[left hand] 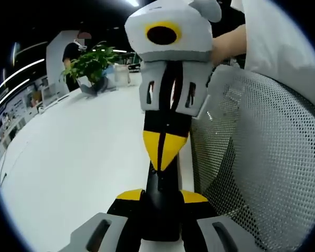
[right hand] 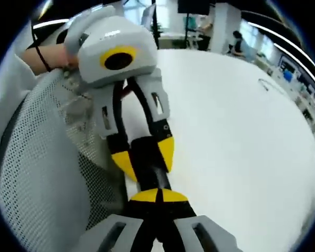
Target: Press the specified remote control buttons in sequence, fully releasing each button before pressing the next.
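Left gripper (left hand: 163, 197) rises from the bottom of the left gripper view, its yellow-tipped jaws part open and clamped on either side of a slim black remote control (left hand: 161, 210). In the right gripper view the same gripper (right hand: 146, 156) comes down from the top, and the remote (right hand: 149, 169) sits between its two yellow tips.

Right gripper (right hand: 158, 197) has its jaws closed together with nothing between them. The joined yellow tips meet the end of the remote. In the left gripper view it (left hand: 165, 151) points down as one yellow wedge onto the top end of the remote. Looks like contact, but the buttons are hidden, so can't tell which one, if any, is under the tips.

The two tools face each other nose to nose, roughly in line. A hand (left hand: 228, 44) with a white sleeve (left hand: 283, 42) grips the right tool from behind. The other hand (right hand: 50, 58), with a dark band at the wrist, holds the left tool.

The remote is up off the white tabletop (left hand: 73, 157), over its near edge, just beside a grey mesh chair back (left hand: 262, 157). The chair back (right hand: 37, 178) crowds that side closely. On the other side the tabletop (right hand: 236, 131) runs wide and bare toward its far edge. A green potted plant (left hand: 92, 63) stands at the far edge, well apart, with a person standing behind it.
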The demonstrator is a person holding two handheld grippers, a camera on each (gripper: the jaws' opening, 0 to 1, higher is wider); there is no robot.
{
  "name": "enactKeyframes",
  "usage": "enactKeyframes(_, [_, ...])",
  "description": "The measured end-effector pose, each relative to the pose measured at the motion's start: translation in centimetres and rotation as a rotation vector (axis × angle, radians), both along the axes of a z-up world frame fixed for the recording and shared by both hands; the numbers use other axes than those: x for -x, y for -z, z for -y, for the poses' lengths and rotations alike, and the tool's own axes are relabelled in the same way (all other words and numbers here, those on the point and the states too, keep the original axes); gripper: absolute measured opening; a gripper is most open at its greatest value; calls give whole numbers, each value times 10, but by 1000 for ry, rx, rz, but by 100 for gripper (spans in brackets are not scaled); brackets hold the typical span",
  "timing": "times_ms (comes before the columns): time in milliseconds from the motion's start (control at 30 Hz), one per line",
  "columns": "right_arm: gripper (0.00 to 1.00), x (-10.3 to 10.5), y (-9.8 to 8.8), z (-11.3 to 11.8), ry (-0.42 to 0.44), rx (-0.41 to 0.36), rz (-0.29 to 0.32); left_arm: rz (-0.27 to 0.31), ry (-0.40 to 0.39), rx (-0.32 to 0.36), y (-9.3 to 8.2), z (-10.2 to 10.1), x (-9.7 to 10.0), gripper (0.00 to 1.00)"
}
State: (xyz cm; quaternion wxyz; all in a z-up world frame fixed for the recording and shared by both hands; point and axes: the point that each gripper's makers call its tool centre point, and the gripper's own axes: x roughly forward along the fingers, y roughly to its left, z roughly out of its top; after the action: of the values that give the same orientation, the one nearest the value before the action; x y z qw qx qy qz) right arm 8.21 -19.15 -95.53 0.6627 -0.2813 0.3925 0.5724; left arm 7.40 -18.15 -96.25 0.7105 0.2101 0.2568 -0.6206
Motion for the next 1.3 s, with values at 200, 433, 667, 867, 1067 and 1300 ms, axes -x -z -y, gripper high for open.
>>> enactKeyframes(200, [0, -4, 1, -1, 2, 29, -32, 0, 3, 1, 0, 0, 0, 25])
enactKeyframes(433, [0, -3, 3, -2, -41, 98, -114, 1, 7, 1, 0, 0, 0, 25])
enactKeyframes(667, [0, -4, 6, -3, -104, 259, -225, 4, 9, -3, 0, 0, 0, 25])
enactKeyframes(867, [0, -4, 7, -5, -118, 340, -244, 6, 10, -5, 0, 0, 1, 25])
enactKeyframes(1067, [0, -5, 6, -4, -62, 261, -220, 1, 8, -2, 0, 0, 1, 25])
enactKeyframes(1300, [0, -7, 3, -4, 34, 26, -122, -16, -4, 18, -1, 0, -1, 25])
